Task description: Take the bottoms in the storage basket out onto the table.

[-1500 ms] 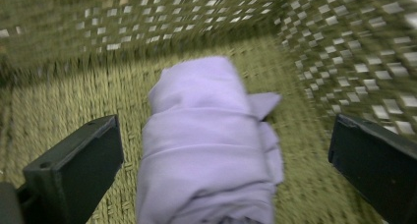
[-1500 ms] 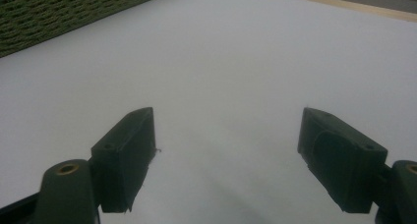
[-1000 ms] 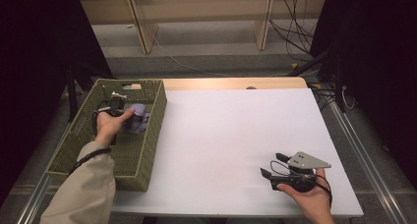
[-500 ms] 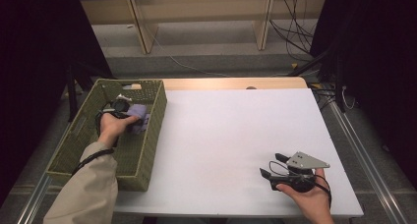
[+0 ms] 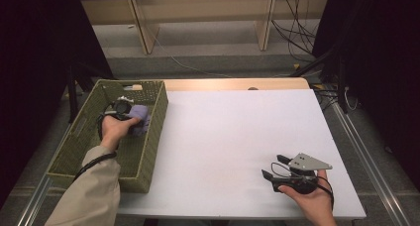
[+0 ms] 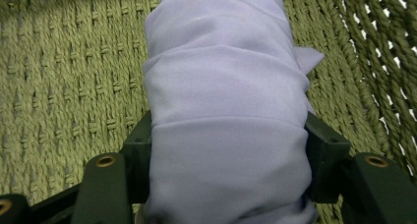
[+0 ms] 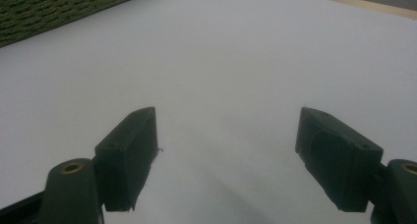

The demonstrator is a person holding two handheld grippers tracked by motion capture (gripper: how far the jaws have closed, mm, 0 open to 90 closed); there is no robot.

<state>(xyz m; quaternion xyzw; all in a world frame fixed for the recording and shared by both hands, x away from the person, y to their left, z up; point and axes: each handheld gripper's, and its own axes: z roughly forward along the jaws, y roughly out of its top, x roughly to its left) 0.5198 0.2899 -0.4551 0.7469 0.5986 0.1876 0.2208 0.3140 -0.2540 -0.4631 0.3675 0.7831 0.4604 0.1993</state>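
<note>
A rolled lilac cloth [image 6: 226, 86] lies in the far half of the green woven basket [image 5: 157, 118]. My left gripper [image 6: 228, 150] reaches down into the basket. Its jaws have just been closing, and both pads now press the sides of the cloth [image 5: 141, 118]. In the high view the left gripper [image 5: 132, 117] sits under the hand beside the basket's right wall. My right gripper [image 5: 272, 166] rests in a hand near the table's front right. Its jaws stand wide apart over bare white tabletop [image 7: 228, 150], with nothing between them.
The basket's woven floor [image 6: 64, 86] and its right wall [image 6: 383, 52] surround the cloth closely. The white table [image 5: 237, 137] stretches between the basket and the right hand. A wooden strip [image 5: 233, 84] runs along its far edge, with cables on the floor beyond.
The left hand has shifted only slightly inside the basket, and the lilac cloth looks more bunched beside it. The right hand and gripper have stayed where they were.
</note>
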